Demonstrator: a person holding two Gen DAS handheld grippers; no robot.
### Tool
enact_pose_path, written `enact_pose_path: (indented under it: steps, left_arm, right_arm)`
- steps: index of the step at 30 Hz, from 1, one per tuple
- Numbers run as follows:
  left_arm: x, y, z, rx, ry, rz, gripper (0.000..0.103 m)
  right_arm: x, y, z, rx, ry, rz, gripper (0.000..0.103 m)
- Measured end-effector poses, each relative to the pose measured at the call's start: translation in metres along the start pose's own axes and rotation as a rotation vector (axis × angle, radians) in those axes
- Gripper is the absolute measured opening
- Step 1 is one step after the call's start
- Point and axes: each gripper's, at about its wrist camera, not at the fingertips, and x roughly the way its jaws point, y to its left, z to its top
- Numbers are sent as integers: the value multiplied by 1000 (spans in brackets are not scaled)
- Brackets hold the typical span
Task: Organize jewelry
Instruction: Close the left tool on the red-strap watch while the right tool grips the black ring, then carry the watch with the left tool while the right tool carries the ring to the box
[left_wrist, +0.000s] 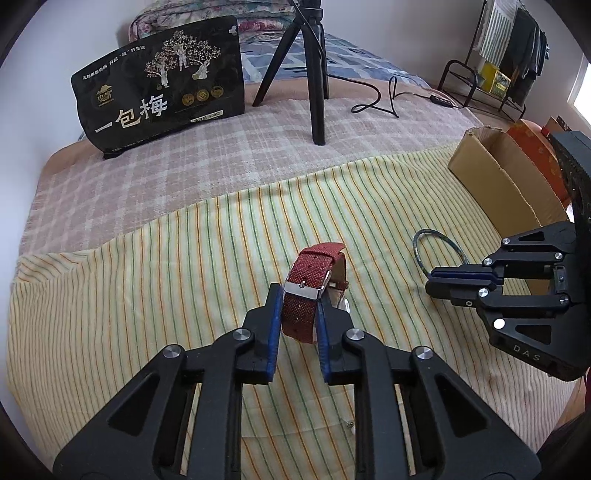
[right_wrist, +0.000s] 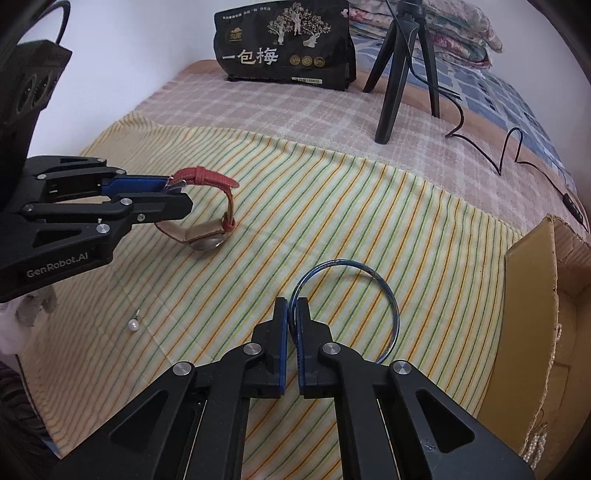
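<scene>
The watch (left_wrist: 314, 291), a red woven strap with a steel buckle and a round metal case, rests case-down on the striped cloth (left_wrist: 184, 258), its strap clamped in the left gripper (left_wrist: 298, 314). To its right, the thin blue bangle (right_wrist: 369, 280) lies flat, its rim pinched by the right gripper (right_wrist: 292, 314). Both point steeply down. A pearl earring (right_wrist: 133, 325) lies nearer; a cardboard box (right_wrist: 532, 258) stands right.

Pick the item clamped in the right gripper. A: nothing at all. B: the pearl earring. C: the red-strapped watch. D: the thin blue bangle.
D: in the right wrist view the right gripper pinches the rim of the thin blue bangle, while the left gripper holds the watch.
</scene>
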Motion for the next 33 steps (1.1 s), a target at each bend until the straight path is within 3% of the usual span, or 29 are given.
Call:
enact_pose_path:
  steps: [17, 33]
  left_arm:
    - [-39, -9, 6, 8, -89, -4, 14]
    - [-76, -43, 11, 34, -172, -52, 13]
  right_arm:
    - [-51, -14, 4, 71, -113, 26, 2]
    - [-105, -34, -5, 117, -218, 17, 2]
